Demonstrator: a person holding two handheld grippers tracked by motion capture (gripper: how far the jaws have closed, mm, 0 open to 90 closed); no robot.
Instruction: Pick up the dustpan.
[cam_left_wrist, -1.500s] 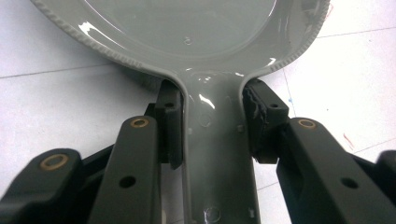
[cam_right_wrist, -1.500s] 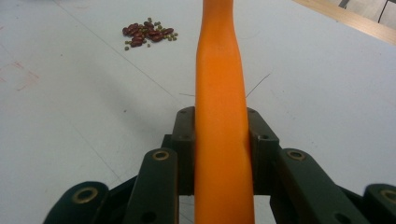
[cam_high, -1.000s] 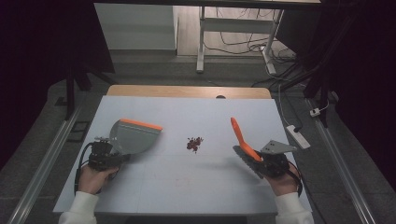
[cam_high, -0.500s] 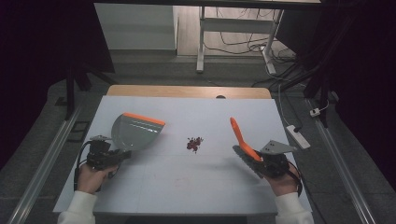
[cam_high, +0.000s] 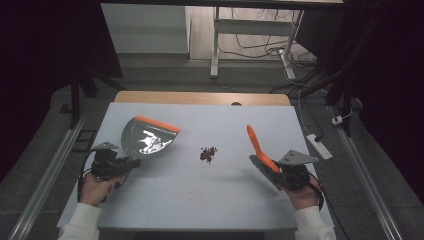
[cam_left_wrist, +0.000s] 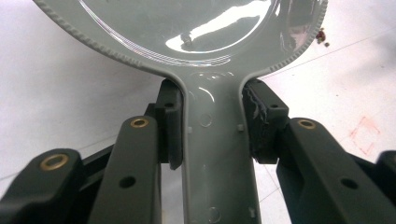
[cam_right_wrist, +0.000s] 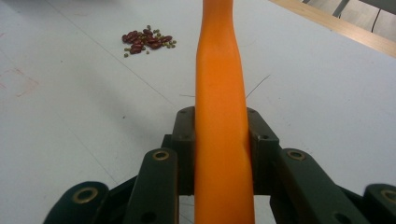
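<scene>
A grey dustpan (cam_high: 147, 140) with an orange lip is held tilted up over the left of the white table (cam_high: 200, 200). My left gripper (cam_high: 131, 162) is shut on its handle. In the left gripper view the pads (cam_left_wrist: 170, 126) press both sides of the dustpan handle (cam_left_wrist: 215, 154). My right gripper (cam_high: 267, 167) is shut on an orange brush handle (cam_high: 257, 145) that points up and away. The right gripper view has that orange handle (cam_right_wrist: 219, 93) clamped between the jaws of the right gripper (cam_right_wrist: 219, 140). A small pile of red and green beans (cam_high: 208, 154) lies between the two tools, also the beans (cam_right_wrist: 145, 42).
A wooden strip (cam_high: 200, 97) runs along the table's far edge. A white power strip (cam_high: 320, 146) lies off the right side. Metal rails (cam_high: 50, 170) flank the table. A faint red mark (cam_left_wrist: 366, 135) is on the surface near the dustpan.
The dustpan has tipped up, its orange lip now higher and farther back, with its shiny inside facing the high view. The right hand and the orange handle have stayed put.
</scene>
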